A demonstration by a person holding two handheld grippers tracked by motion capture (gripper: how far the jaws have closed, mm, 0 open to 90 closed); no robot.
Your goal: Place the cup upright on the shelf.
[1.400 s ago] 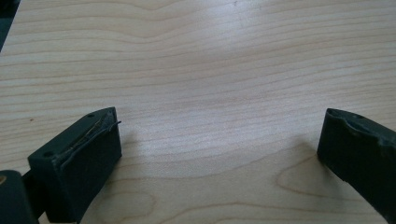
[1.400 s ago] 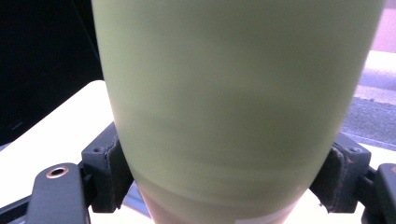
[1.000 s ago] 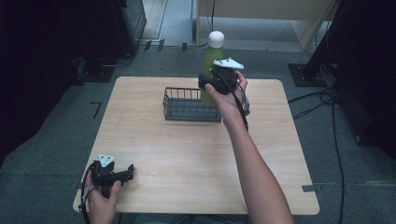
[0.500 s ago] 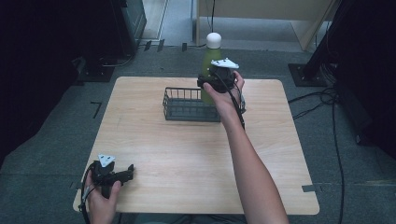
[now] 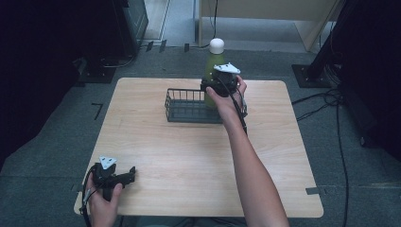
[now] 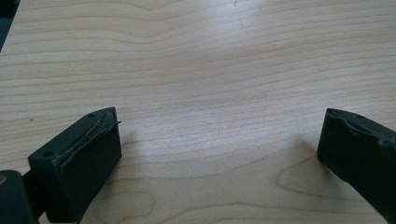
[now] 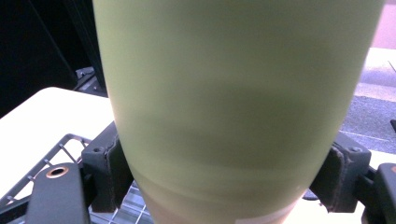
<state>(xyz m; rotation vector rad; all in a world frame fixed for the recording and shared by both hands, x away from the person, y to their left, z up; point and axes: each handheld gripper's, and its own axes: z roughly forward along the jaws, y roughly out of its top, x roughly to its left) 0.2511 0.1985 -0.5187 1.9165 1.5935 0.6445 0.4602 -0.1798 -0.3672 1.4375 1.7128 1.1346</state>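
A tall green bottle with a white cap stands upright over the right end of a dark wire basket at the far side of the table. My right gripper is shut on the green bottle, one jaw pressed on each side of its lower body. Whether the bottle's base rests in the basket is hidden. My left gripper rests near the table's near left corner, pointing right. Its jaws stand wide apart over bare wood, so the left gripper is open and holds nothing.
The light wooden table has rounded corners and sits on grey carpet. Cables trail on the floor to the right. Dark equipment stands beyond the far left edge, and a pale cabinet stands behind the table.
The right gripper has lifted the green bottle slightly higher above the basket's right end. The left gripper has stayed where it was.
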